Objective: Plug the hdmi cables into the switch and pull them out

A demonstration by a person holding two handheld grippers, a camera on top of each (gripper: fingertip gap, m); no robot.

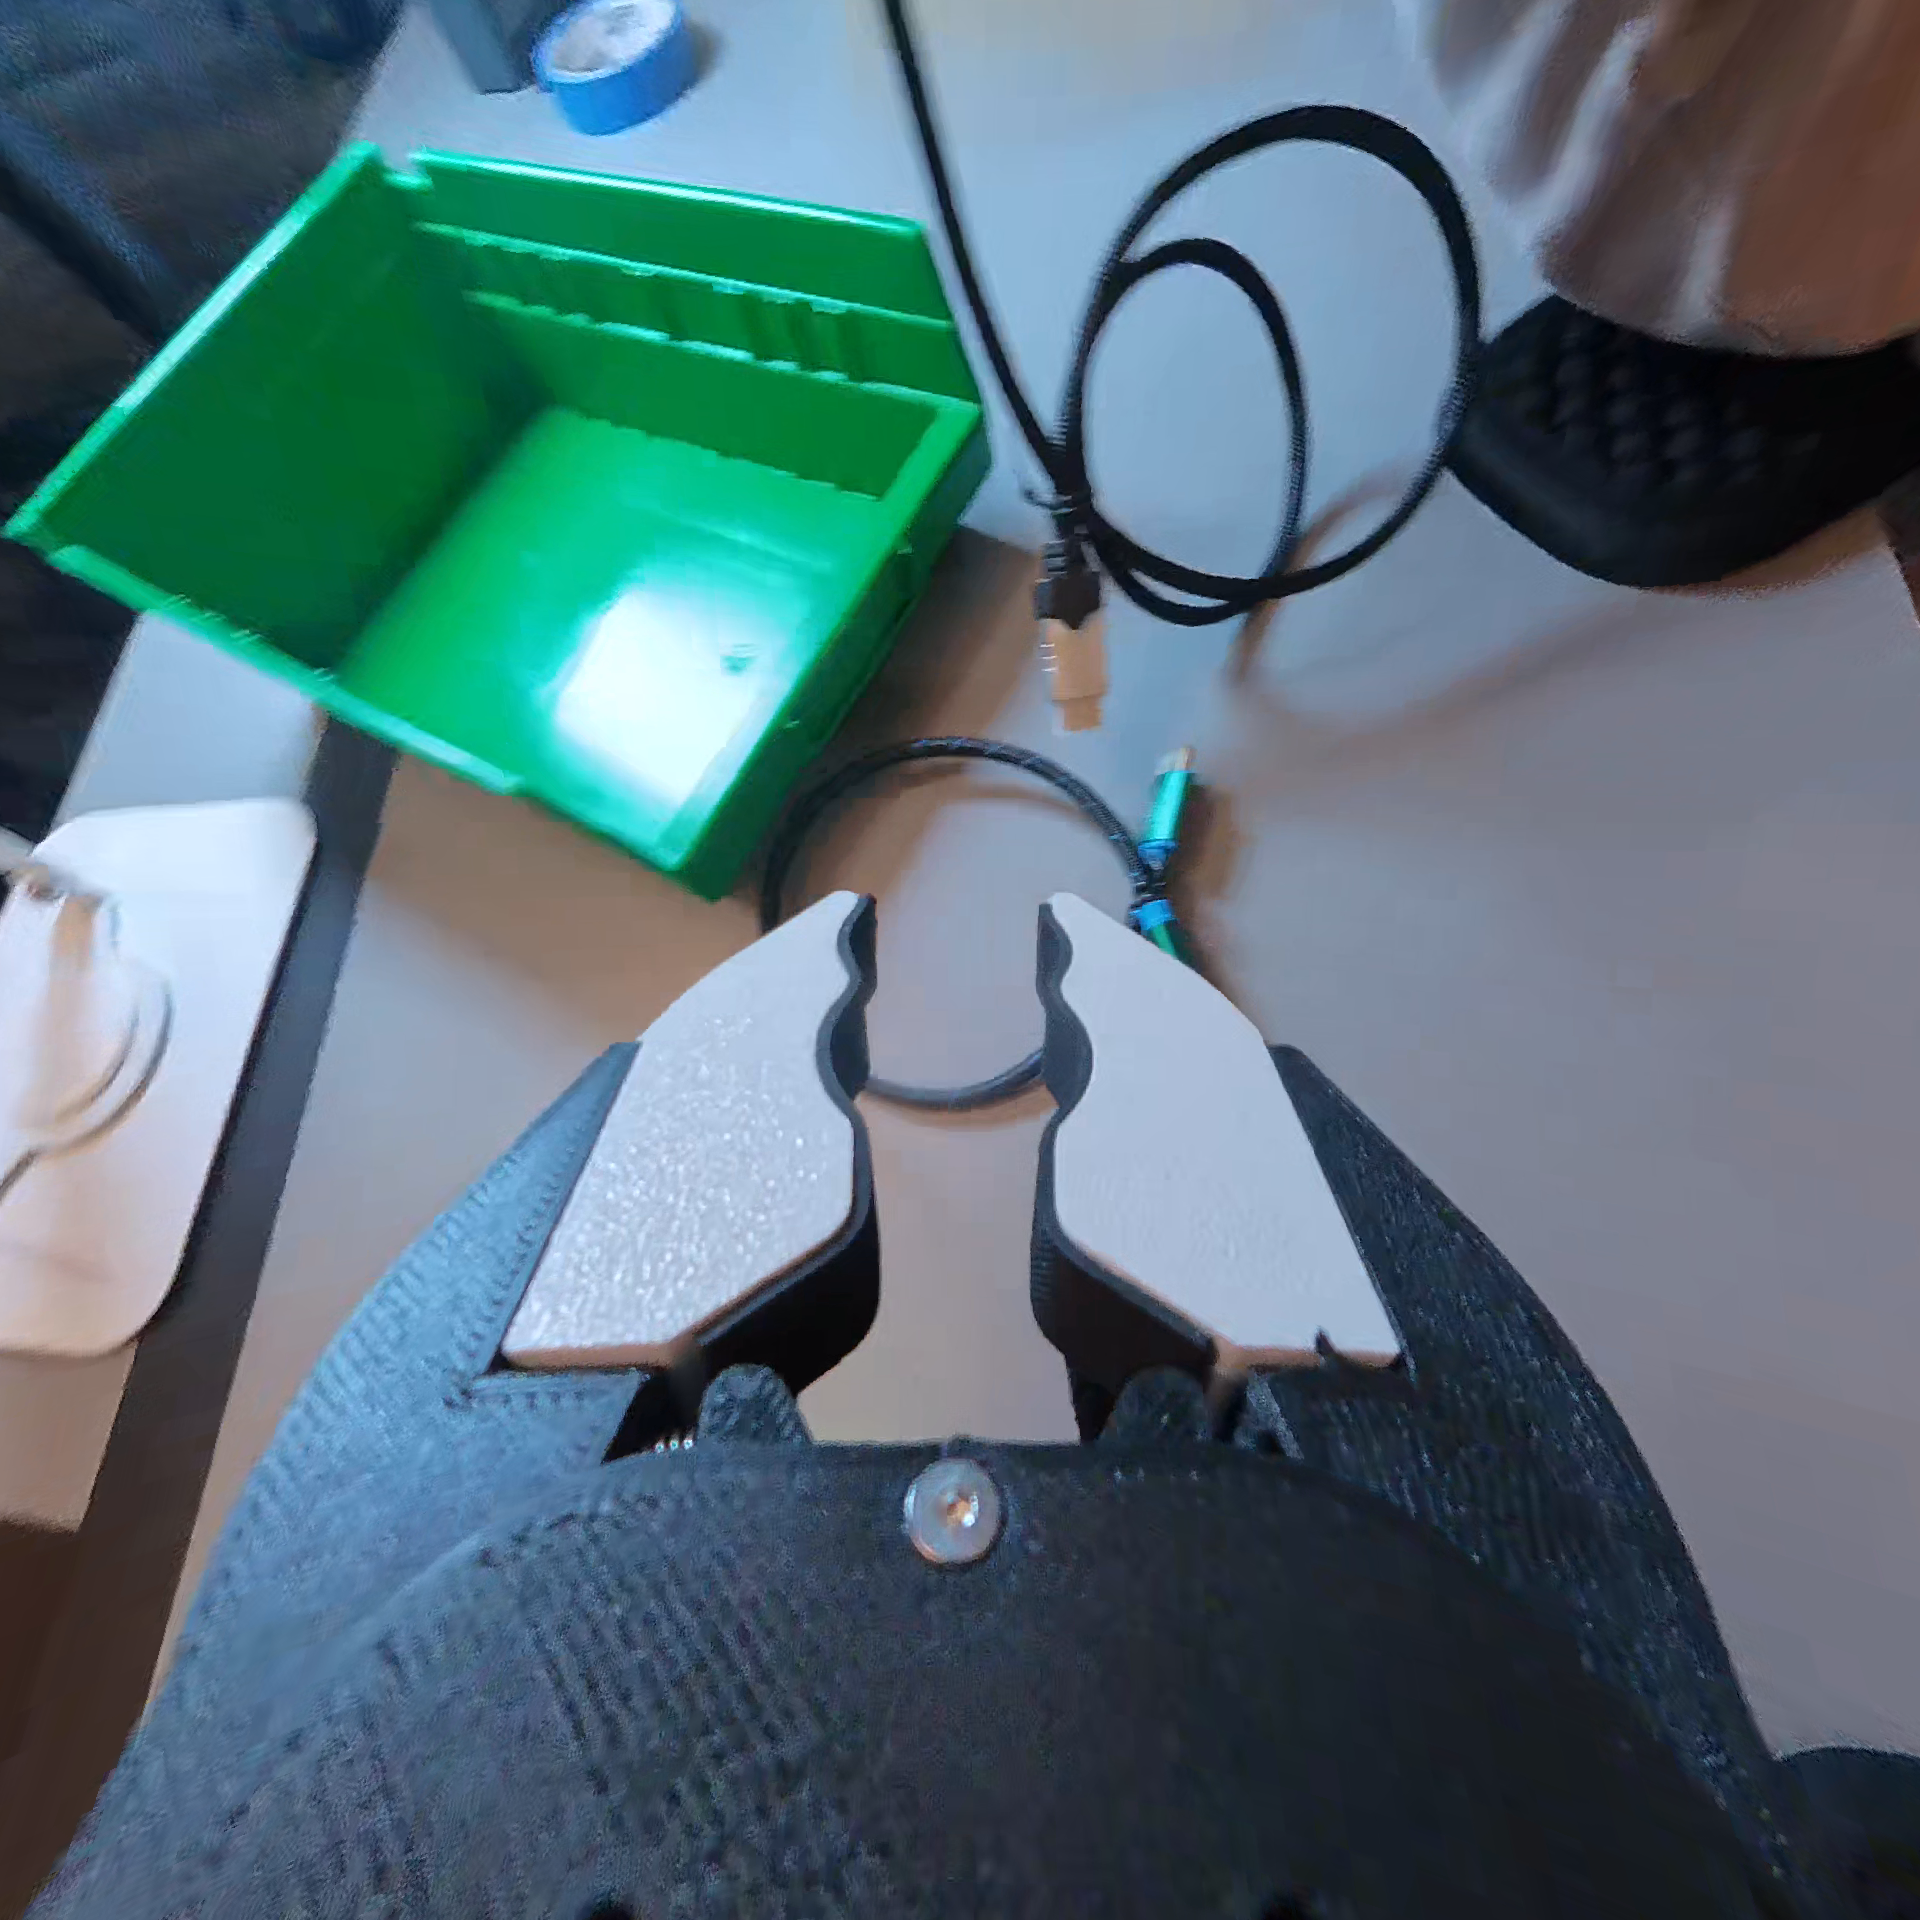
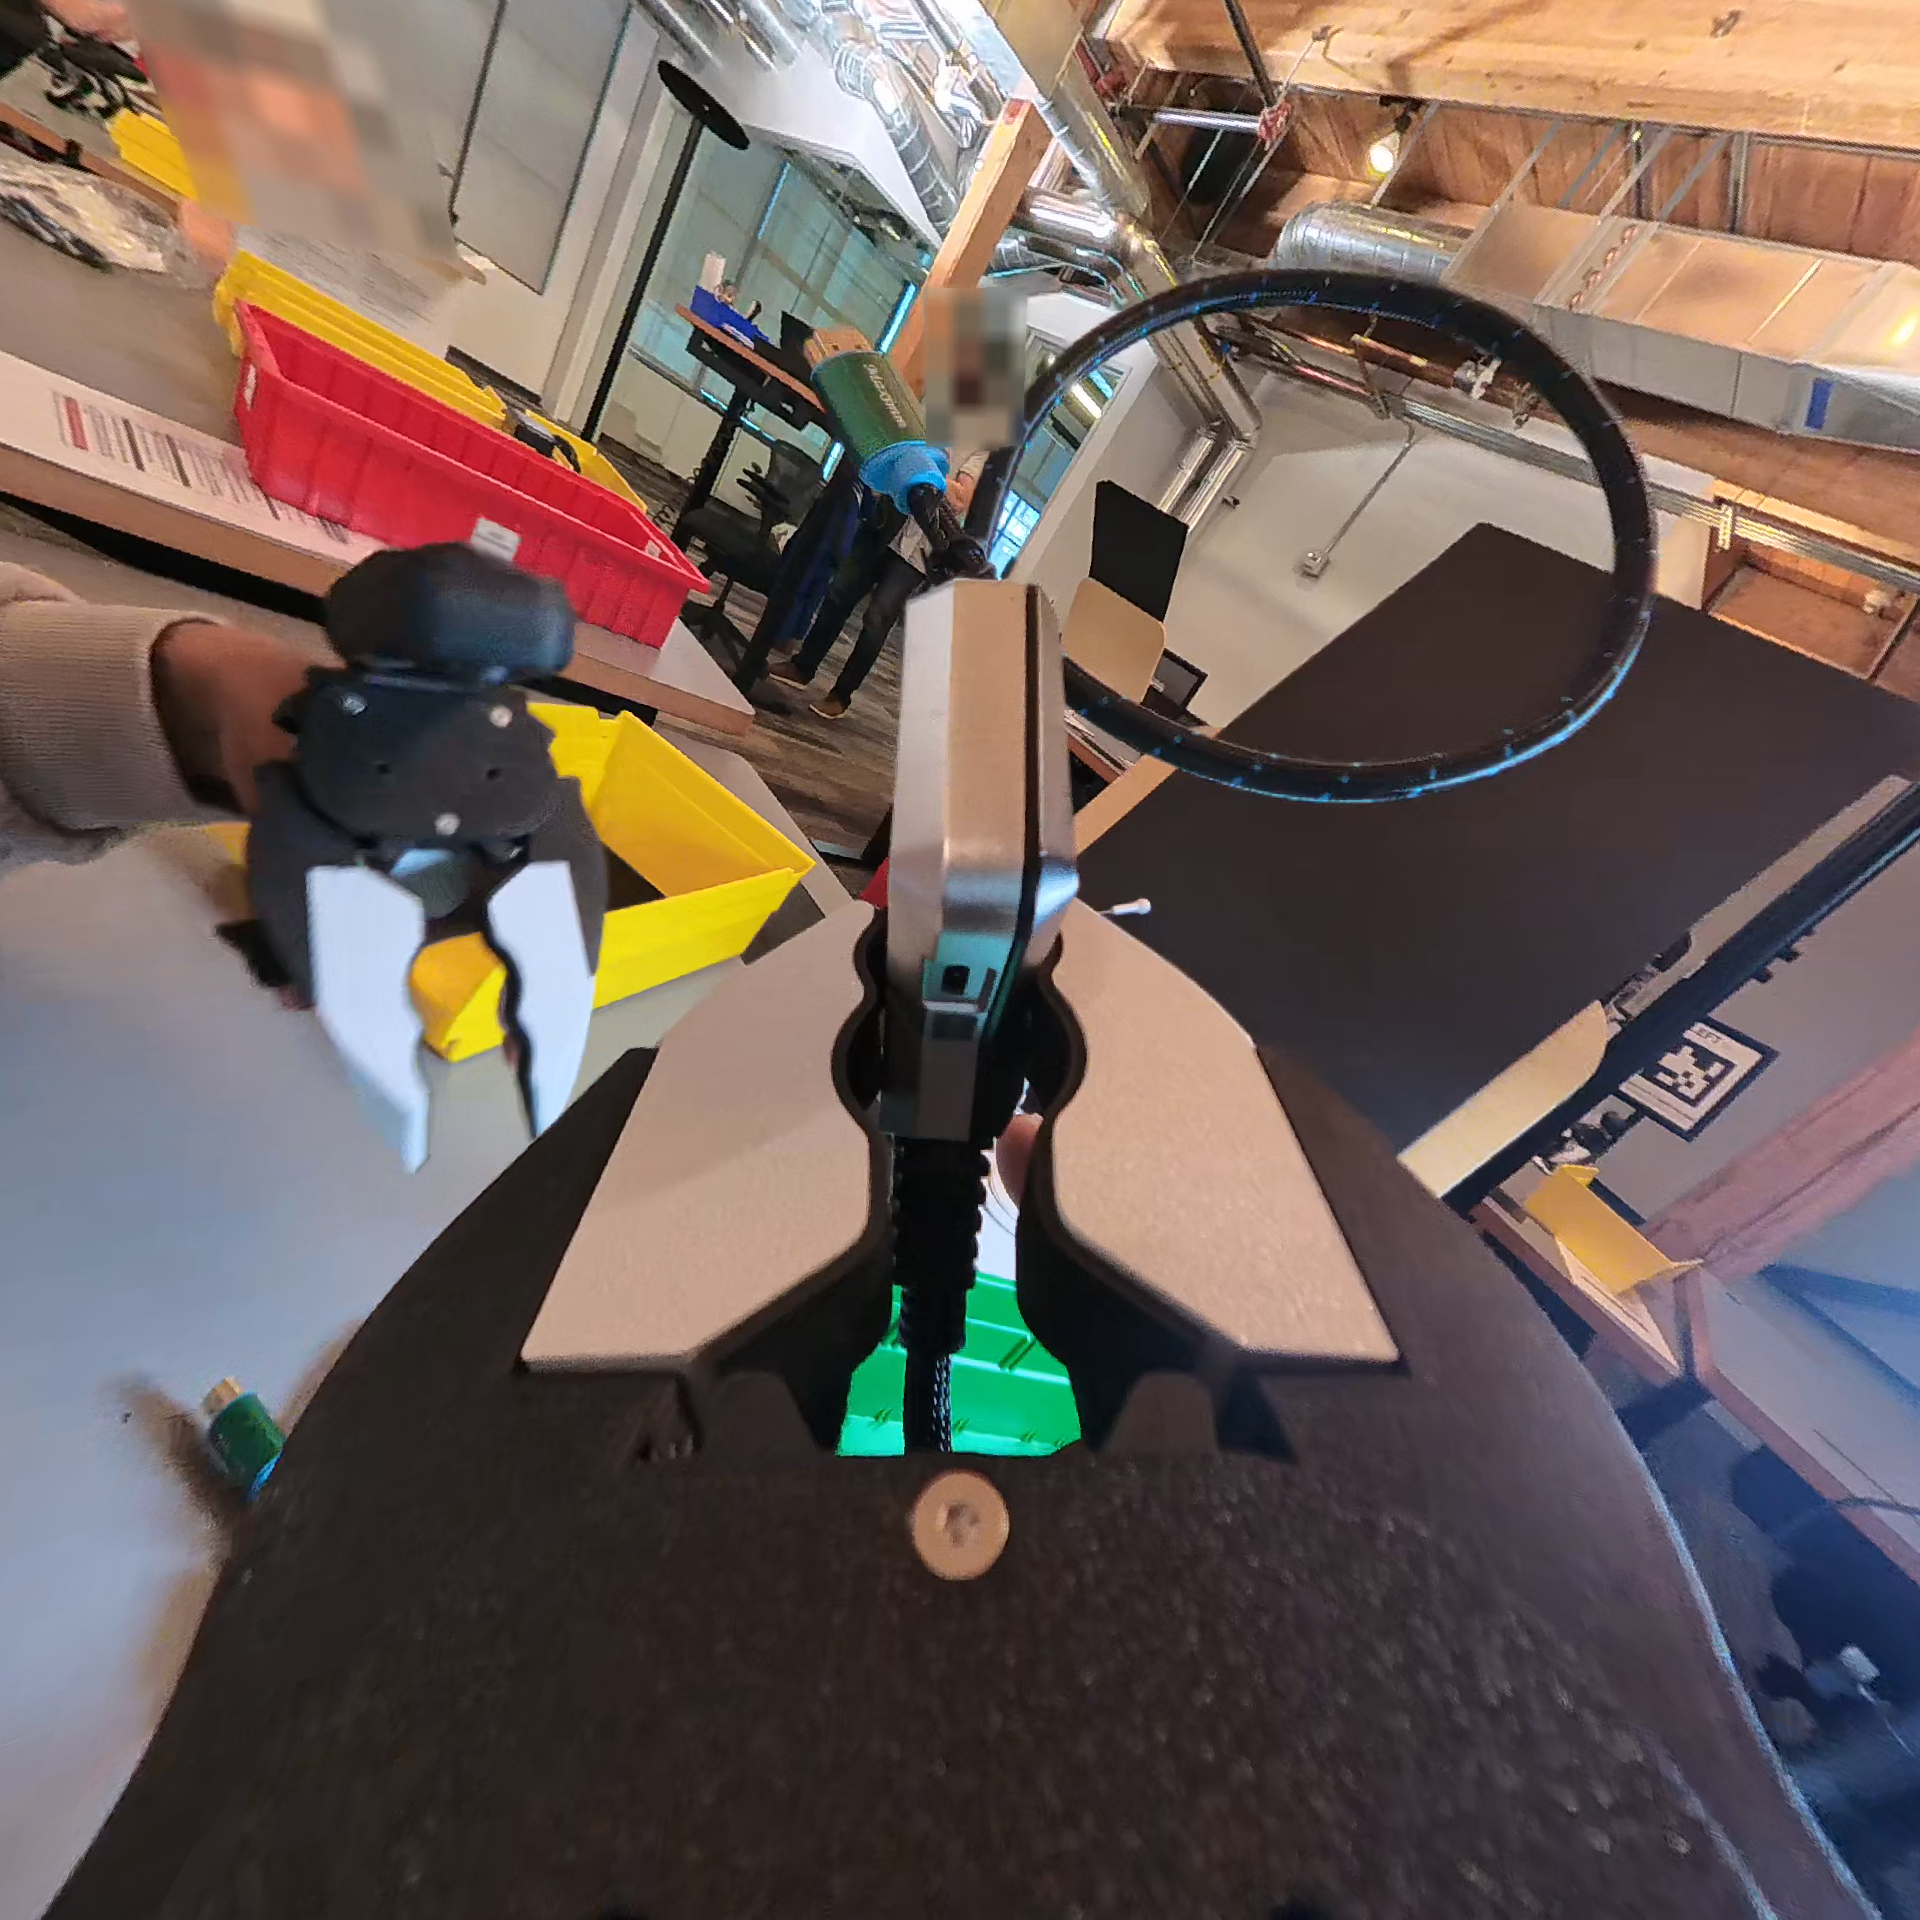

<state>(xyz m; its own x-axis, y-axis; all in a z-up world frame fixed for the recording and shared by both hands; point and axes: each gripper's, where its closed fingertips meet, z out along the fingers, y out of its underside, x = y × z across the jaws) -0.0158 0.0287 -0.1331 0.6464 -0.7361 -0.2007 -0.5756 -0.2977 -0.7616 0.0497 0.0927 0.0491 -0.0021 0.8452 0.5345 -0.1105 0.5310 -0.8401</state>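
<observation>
So the right gripper (image 2: 961, 961) is clamped tight on the switch (image 2: 977, 769), a slim silver box standing on edge between the two grey fingers (image 2: 1174, 1122) and lifted up off the table. A black braided cable (image 2: 1600, 582) with blue flecks curls in a big loop in the air beside the switch, ending in a green plug (image 2: 871, 400) with a blue collar up top; whether that plug is seated in the switch is hard to tell from this angle. Another braided lead (image 2: 940, 1288) hangs down out of the switch's lower end. The left gripper (image 1: 956, 925) hovers over the table (image 1: 1507, 1039) with its jaws apart and nothing between them, right above a small coil of black cable (image 1: 935, 753) with a green connector (image 1: 1164, 810). A second black cable (image 1: 1278, 364) lies looped further out, its gold-tipped plug (image 1: 1075, 675) resting near the green bin (image 1: 312, 416). Blue tape roll (image 1: 613, 62) sits past the bin, and yellow (image 2: 686, 831) and red bins (image 2: 436, 478) show in the right wrist view.
</observation>
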